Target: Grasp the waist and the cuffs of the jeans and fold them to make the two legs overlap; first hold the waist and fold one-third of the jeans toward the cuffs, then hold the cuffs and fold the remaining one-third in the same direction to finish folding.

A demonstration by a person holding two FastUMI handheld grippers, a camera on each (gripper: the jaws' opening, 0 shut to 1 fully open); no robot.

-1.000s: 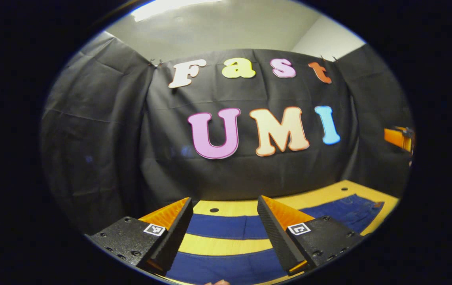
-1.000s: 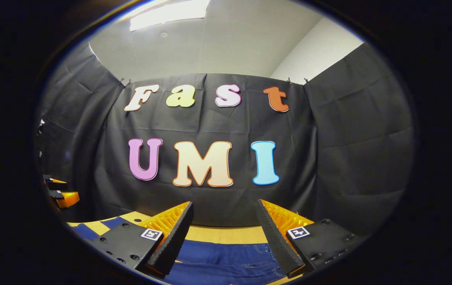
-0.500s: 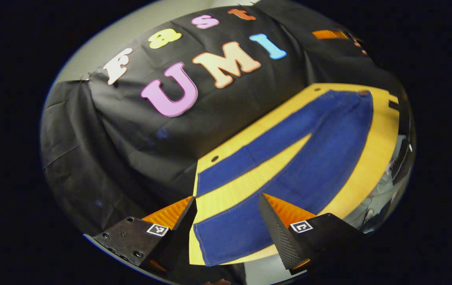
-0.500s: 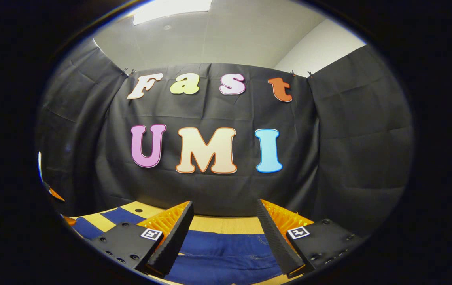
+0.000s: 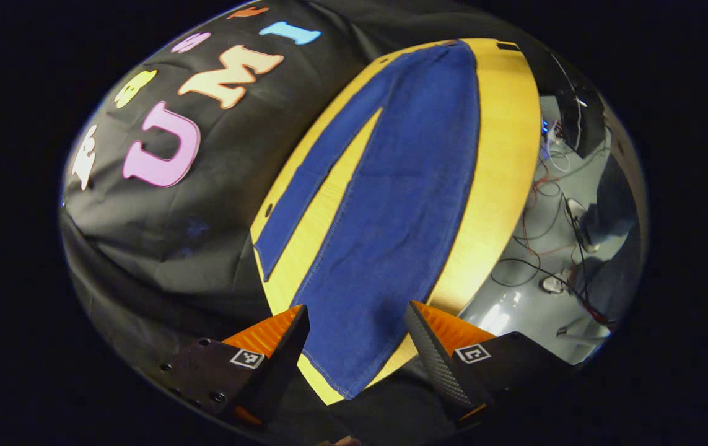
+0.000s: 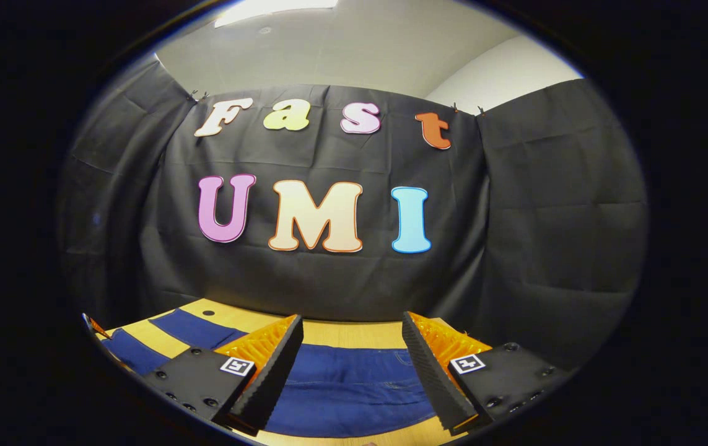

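Blue jeans [image 5: 391,204] are laid flat on a wooden bench [image 5: 502,155]. The left gripper [image 5: 357,347] is held above a cuff, the right gripper [image 6: 350,365] above the waist. Both pairs of jaws are spread, nothing gripped.

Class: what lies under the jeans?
The jeans lie flat on a wooden table, which shows between the two legs and around them. Whatever is beneath the denim itself is hidden.

Blue jeans [image 5: 391,204], yellow wooden table [image 5: 502,155]

Both tools [image 5: 357,347] [image 6: 347,365] apparently open, empty.
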